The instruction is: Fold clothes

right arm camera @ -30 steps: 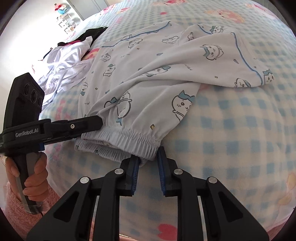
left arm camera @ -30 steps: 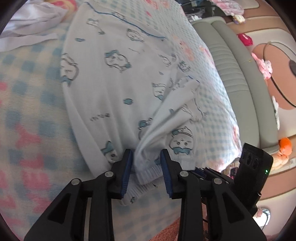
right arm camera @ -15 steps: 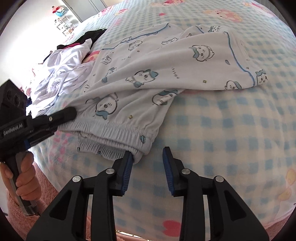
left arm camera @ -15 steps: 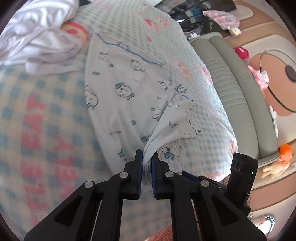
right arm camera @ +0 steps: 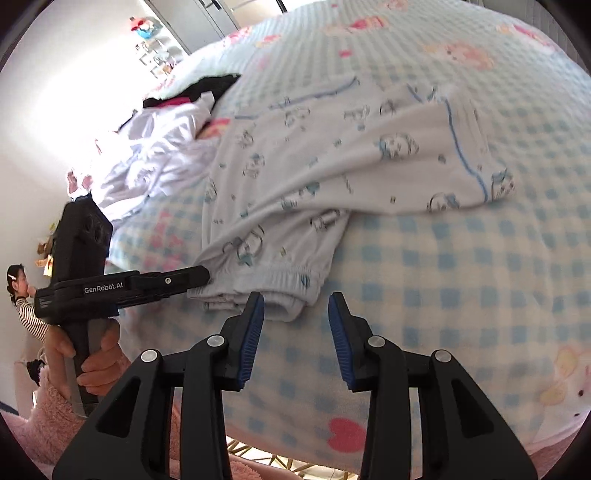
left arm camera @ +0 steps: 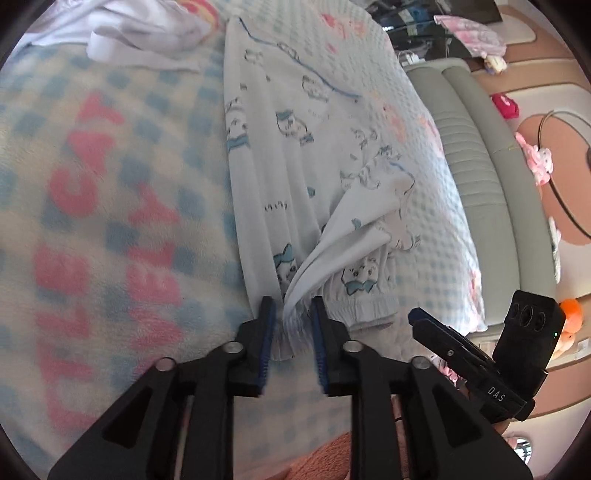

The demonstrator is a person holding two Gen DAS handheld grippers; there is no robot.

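White pyjama trousers with a blue cartoon print lie folded lengthwise on the checked blanket. My left gripper is at their elastic waistband. Its jaws are opening, and a fold of cloth stands loose between them without being pressed. In the right wrist view the trousers stretch away from my right gripper. Its jaws are opening too, just above the waistband's corner, which rests on the blanket. The left gripper touches the waistband's left end there. The right gripper shows beside the waistband in the left wrist view.
A crumpled white garment lies beyond the trousers, with a black one behind it. A grey padded bench runs along the bed's far side, with plush toys on the floor. A person stands far off by the wall.
The left gripper closed on the waistband fold half a second ago and has now opened. The right gripper let go of the waistband, spread wider and lifted. The trousers now lie narrower.
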